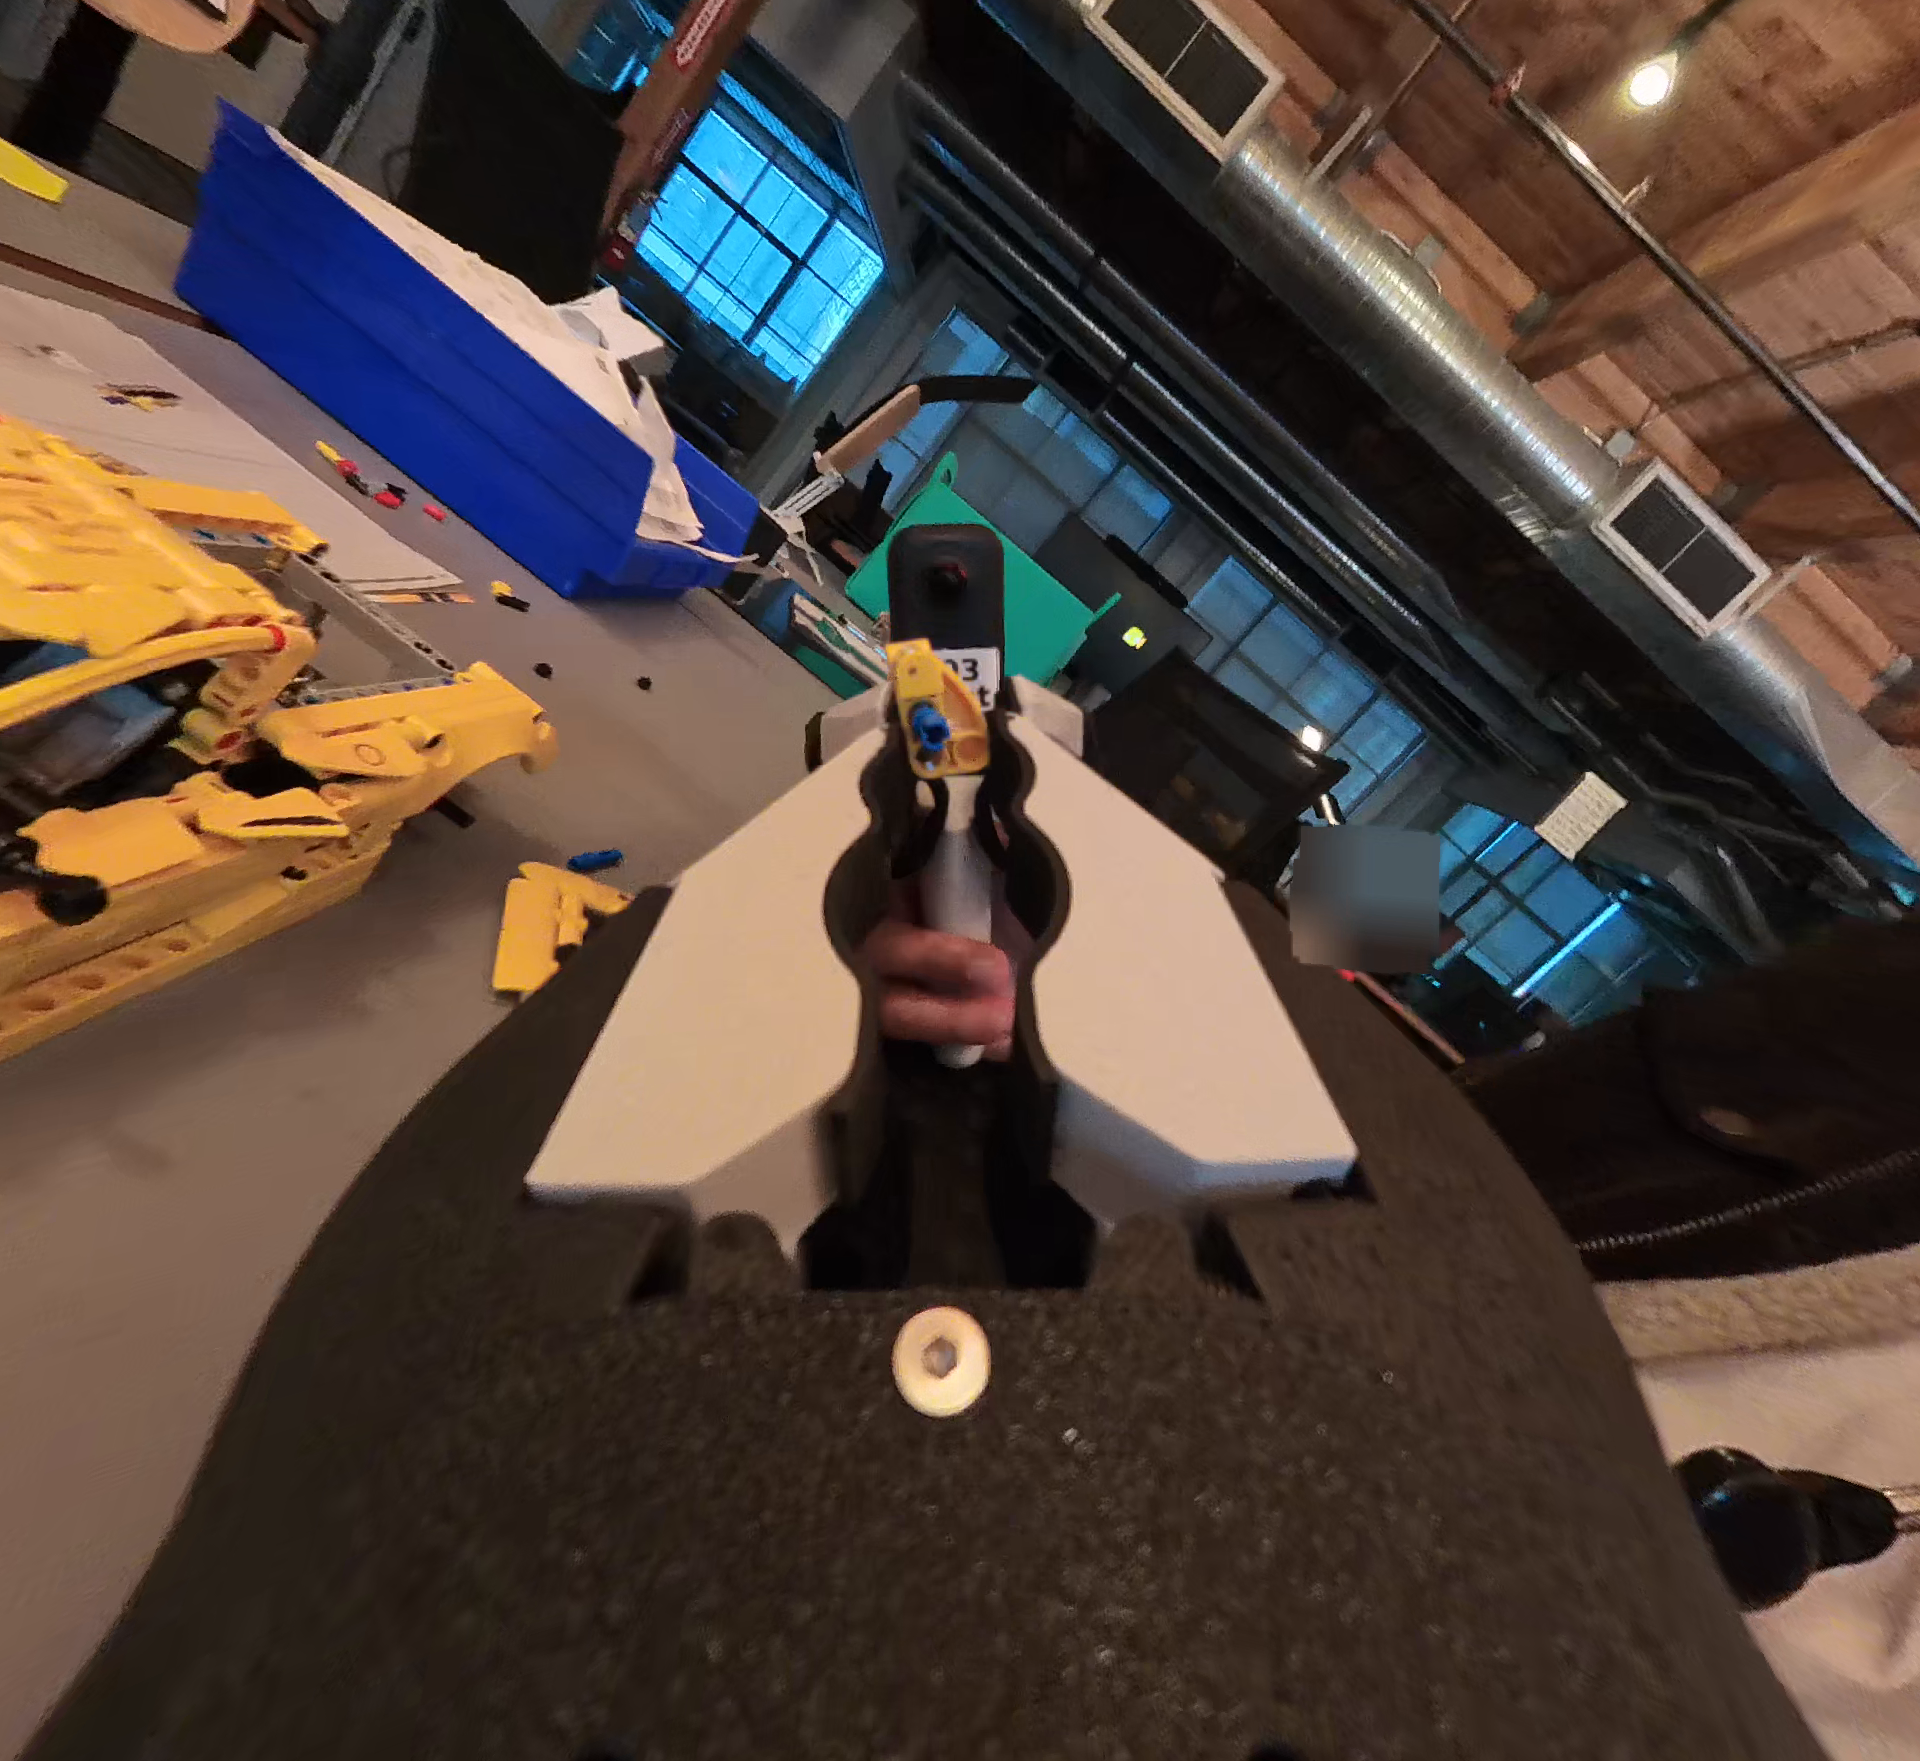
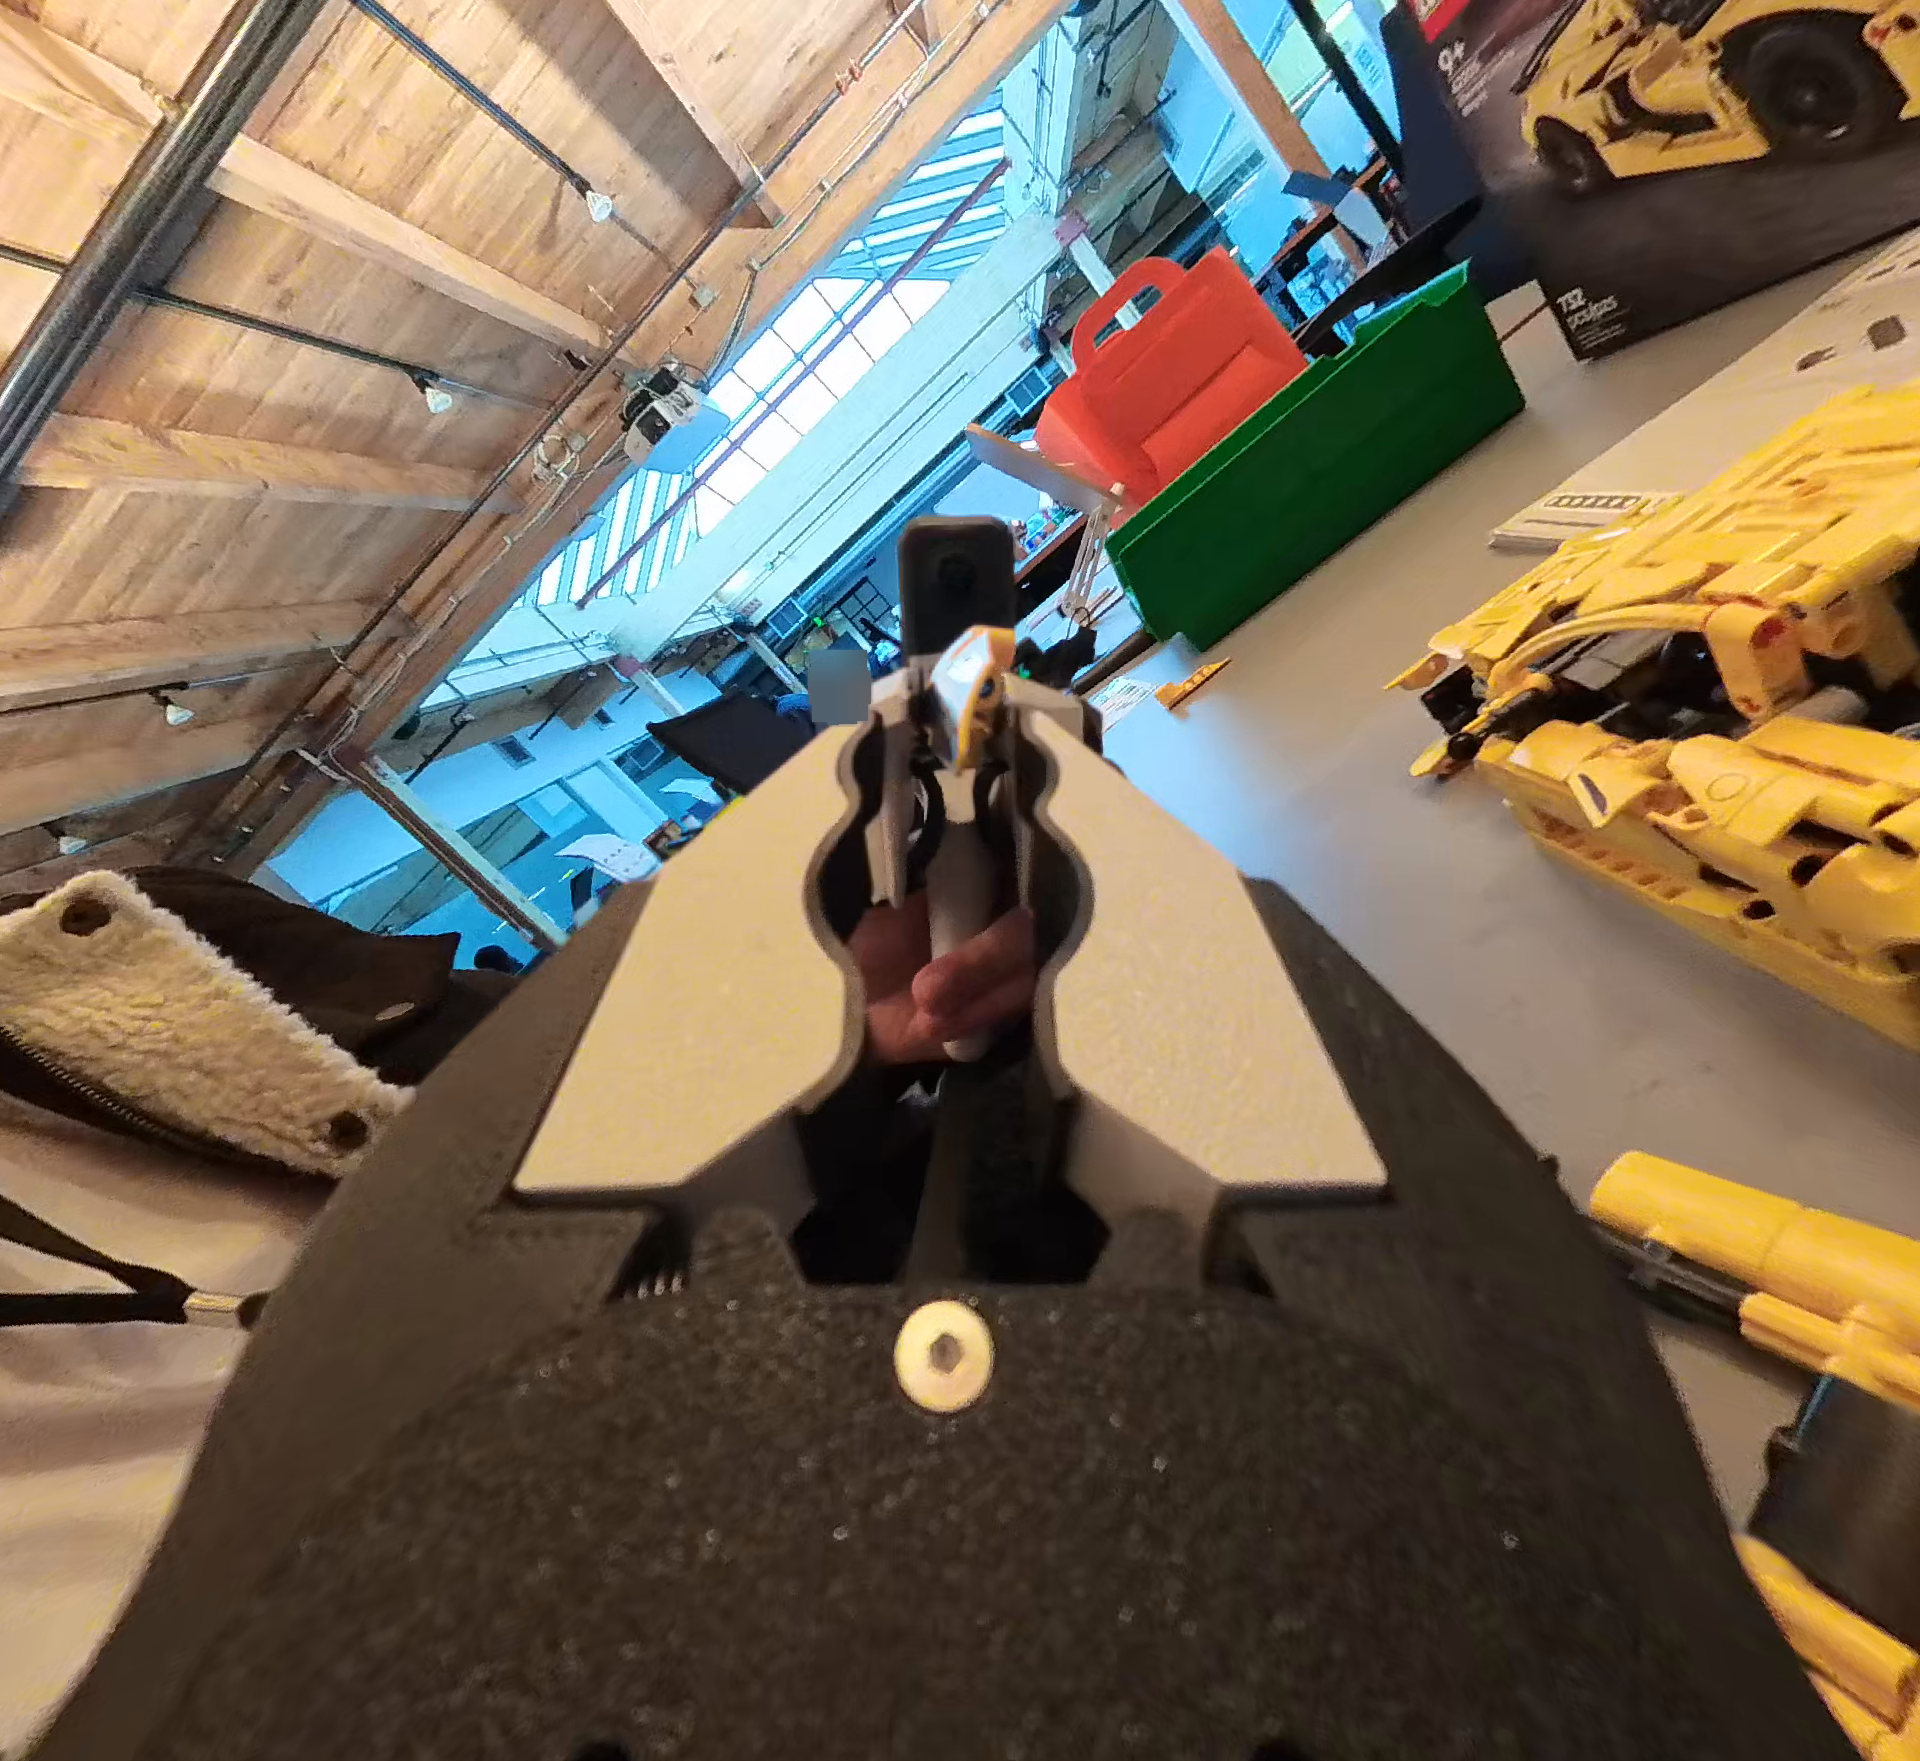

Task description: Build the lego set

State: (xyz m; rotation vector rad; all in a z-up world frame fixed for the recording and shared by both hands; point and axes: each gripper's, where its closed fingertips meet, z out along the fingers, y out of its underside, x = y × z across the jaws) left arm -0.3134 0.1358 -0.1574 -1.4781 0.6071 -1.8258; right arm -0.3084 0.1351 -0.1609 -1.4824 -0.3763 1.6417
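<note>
Yellow piece: a small lego part [image 1: 938, 719] with a blue pin [image 1: 928, 727] in it sat pinched at the tips of the left hand-held gripper [image 1: 940, 724], raised off the worktop [image 1: 260, 1140].
Left hand-held gripper: nearly closed, its fingers clamped on that yellow piece.
Right hand-held gripper [image 2: 961, 714]: facing the left one tip to tip, its fingers drawn close around the same yellow piece [image 2: 977, 703]; whether they truly gripped it, I could not tell.
Hands: a hand [image 1: 940, 984] showed behind the far gripper in each view, wrapped round a white handle.
Car model: the half-built yellow lego car [image 2: 1714, 724] lay on the grey worktop, to the right of the right hand-held gripper and left of the left one.
Loose parts: small yellow panels [image 1: 551, 922] lay near the car, left of the left hand-held gripper.
Bins: a blue bin [image 1: 436, 381] stood beyond the car, a green bin [image 2: 1320, 464] farther along.
Box: the lego box [image 2: 1662, 80] stood behind the green bin.
</note>
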